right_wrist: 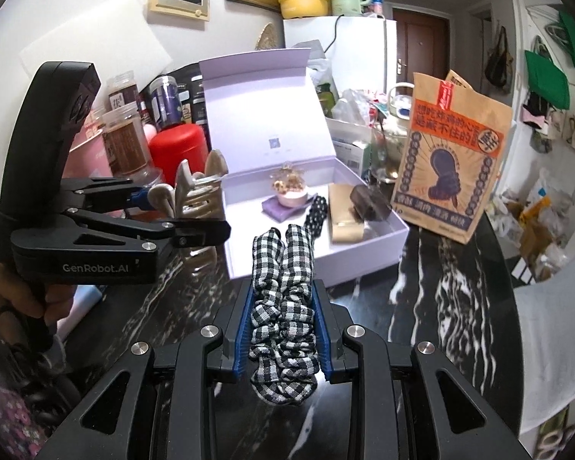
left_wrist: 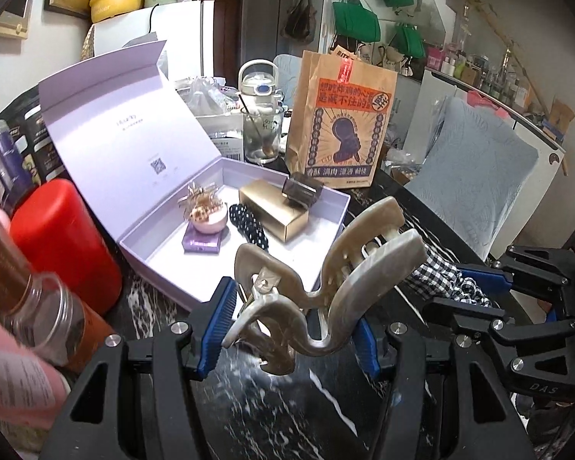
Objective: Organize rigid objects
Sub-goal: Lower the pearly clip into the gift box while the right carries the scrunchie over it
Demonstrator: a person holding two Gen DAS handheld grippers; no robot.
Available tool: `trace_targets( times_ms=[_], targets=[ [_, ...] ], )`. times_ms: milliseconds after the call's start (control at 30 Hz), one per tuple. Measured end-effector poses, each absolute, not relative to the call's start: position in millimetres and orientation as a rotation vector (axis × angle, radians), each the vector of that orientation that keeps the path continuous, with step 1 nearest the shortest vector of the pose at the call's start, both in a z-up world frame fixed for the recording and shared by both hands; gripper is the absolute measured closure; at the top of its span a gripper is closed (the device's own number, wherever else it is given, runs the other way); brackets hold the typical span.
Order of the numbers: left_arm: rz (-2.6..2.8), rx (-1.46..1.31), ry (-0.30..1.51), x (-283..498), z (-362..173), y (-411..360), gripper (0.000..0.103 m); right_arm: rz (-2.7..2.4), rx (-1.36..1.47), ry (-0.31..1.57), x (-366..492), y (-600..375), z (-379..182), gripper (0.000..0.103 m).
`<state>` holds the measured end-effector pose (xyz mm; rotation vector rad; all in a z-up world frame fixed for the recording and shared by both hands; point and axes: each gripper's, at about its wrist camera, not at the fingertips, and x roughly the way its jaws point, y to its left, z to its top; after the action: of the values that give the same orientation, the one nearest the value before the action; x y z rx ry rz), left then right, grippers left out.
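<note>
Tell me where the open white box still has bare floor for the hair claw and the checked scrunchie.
Inside the white box, the near strip is bare, between the purple pad and the right wall, in front of the gold box. The back left corner behind the pink jar is also free. The middle is crowded: pink jar, dotted hair tie, gold box with a dark clip on top.

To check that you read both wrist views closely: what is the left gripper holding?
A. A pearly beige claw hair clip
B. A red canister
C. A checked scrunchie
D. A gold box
A: the left gripper is clamped on the claw hair clip, its blue pads pressing both sides.
</note>
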<state>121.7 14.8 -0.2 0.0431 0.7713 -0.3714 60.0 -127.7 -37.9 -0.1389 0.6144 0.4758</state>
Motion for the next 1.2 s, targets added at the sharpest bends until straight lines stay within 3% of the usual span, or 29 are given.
trace_targets(
  times_ms=[700,1200],
  targets=[
    [-0.356,0.066,0.744,202.9,5.2,12.9,0.047,0.471,-0.156,0.572,144.3,-125.3,-15.1,0.075],
    [-0.283,0.132,0.829,238.7,-26.0,16.5,0.047,0.52,-0.174,0.604,182.9,-106.9,-30.7,0.075]
  ],
)
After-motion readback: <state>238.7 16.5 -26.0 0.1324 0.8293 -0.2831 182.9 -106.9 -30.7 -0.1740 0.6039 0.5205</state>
